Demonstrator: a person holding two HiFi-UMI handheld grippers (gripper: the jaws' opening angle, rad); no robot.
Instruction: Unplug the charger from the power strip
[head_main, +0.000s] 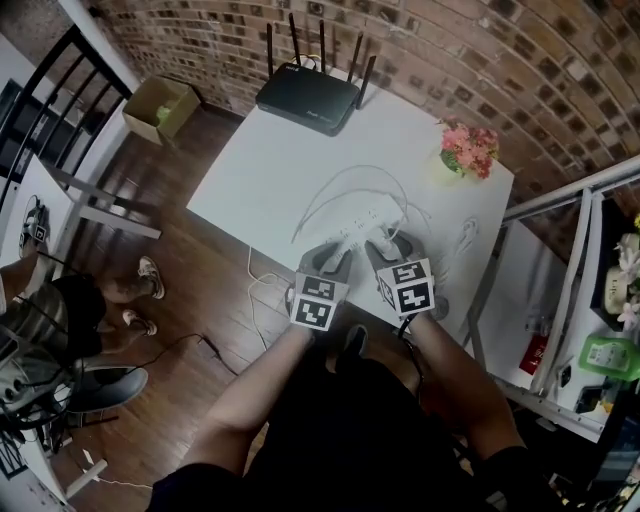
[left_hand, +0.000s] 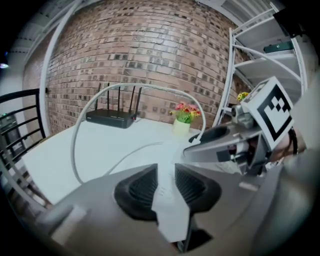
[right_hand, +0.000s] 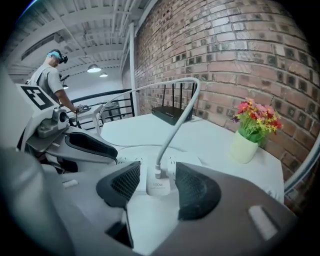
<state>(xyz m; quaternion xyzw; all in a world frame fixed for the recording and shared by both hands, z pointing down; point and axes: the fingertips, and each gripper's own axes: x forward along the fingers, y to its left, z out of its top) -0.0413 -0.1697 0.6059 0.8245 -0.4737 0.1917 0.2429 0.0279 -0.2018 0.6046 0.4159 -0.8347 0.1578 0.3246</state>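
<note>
A white power strip (head_main: 368, 218) lies on the white table (head_main: 260, 170). In the right gripper view a small white charger (right_hand: 158, 186) stands plugged into the strip (right_hand: 131, 161). Its white cable (right_hand: 176, 119) arcs up and away. My right gripper (right_hand: 156, 182) is open, with a pad on each side of the charger and a gap to both. In the left gripper view my left gripper (left_hand: 166, 175) is open astride the strip's near end (left_hand: 169, 200). Both grippers (head_main: 340, 250) (head_main: 388, 245) sit side by side over the strip.
A black router (head_main: 308, 100) with antennas stands at the table's far edge. A pot of flowers (head_main: 468, 150) is at the far right corner. Metal shelving (head_main: 560, 300) rises to the right, a brick wall behind. A cardboard box (head_main: 160, 105) and cables lie on the wooden floor.
</note>
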